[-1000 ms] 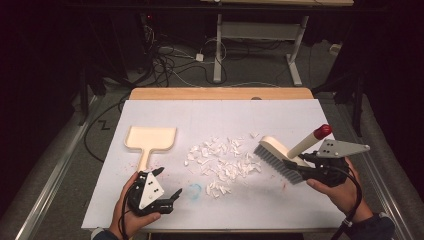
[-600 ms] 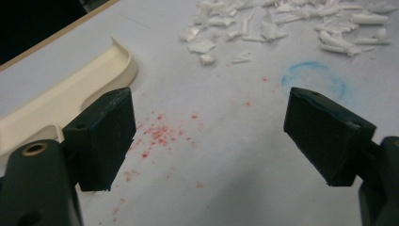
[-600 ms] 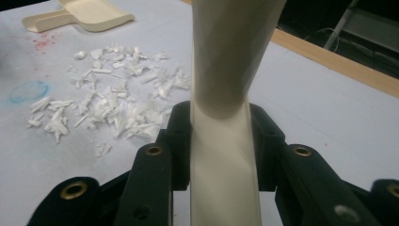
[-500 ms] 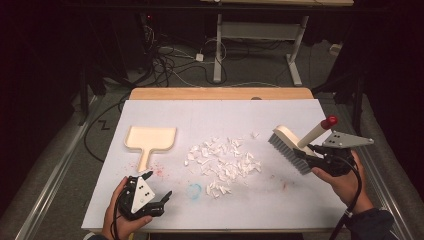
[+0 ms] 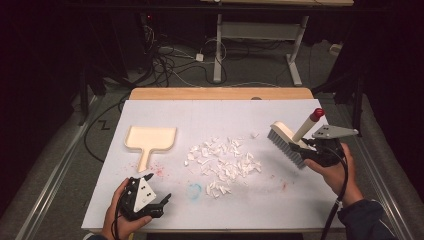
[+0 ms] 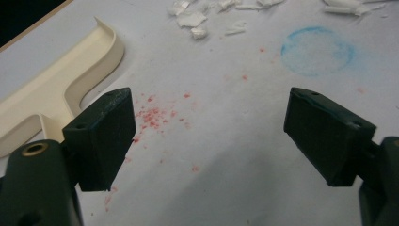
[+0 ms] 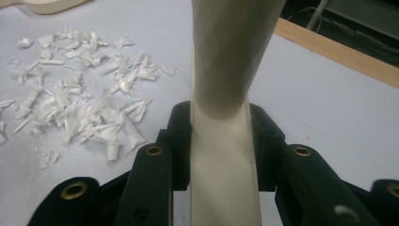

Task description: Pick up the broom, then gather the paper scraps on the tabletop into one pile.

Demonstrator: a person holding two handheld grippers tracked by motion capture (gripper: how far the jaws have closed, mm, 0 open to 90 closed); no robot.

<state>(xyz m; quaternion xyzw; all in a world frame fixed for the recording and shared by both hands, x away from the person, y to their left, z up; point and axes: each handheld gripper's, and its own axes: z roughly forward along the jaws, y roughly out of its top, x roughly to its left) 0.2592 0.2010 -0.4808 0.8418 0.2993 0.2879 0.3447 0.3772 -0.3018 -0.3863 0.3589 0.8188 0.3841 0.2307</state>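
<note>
A cream brush with a red-tipped handle hangs tilted over the right side of the white table, bristles pointing down and left. My right gripper is shut on its handle; the black jaws clamp both sides of it in the right gripper view. A pile of white paper scraps lies mid-table, left of the brush. The cream dustpan lies flat at the left. My left gripper rests near the front edge, open, with only bare table between its jaws.
A blue ring stain and red specks mark the table in front of the left gripper. The dustpan's handle lies just left of it. A wooden strip runs along the table's far edge, with cables on the floor beyond.
My right gripper has carried the brush to the right and slightly farther back, away from the scrap pile. The left gripper has slid a little toward the front edge.
</note>
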